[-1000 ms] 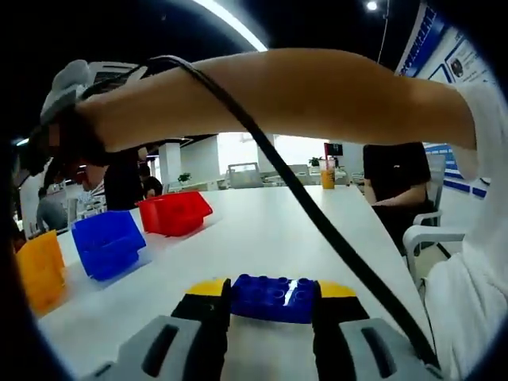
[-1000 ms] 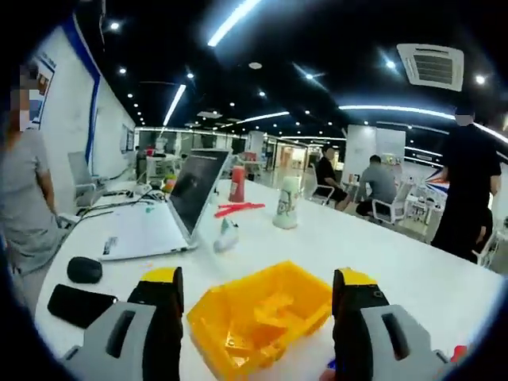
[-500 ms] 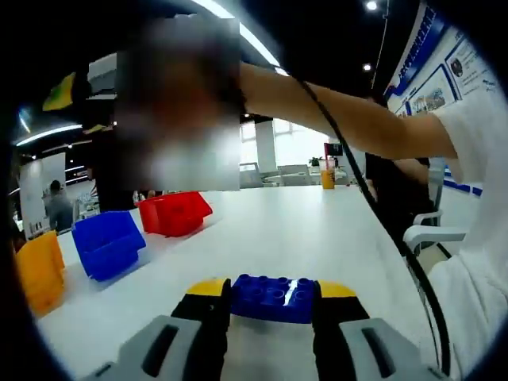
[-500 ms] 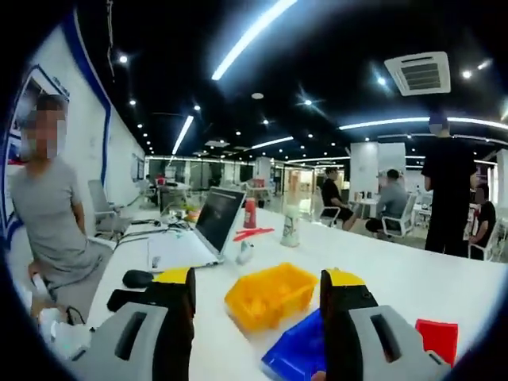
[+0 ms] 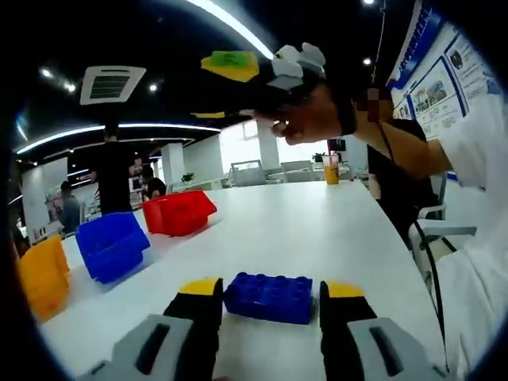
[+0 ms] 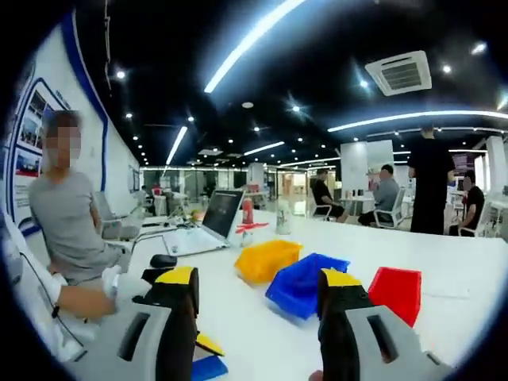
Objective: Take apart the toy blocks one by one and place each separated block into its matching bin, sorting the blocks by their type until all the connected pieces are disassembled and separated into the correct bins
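One blue block lies on the white table between the left gripper's spread jaws, three bins, yellow, blue and red, ahead to its left, while the right gripper hangs wide and empty.

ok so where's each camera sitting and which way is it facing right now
Left gripper view: on the left gripper, low over the white table, facing the blue block between its open jaws; the person's hand holds the right gripper overhead.
Right gripper view: on the right gripper, raised, facing the laptop.
Shared: yellow bin, blue bin, red bin.
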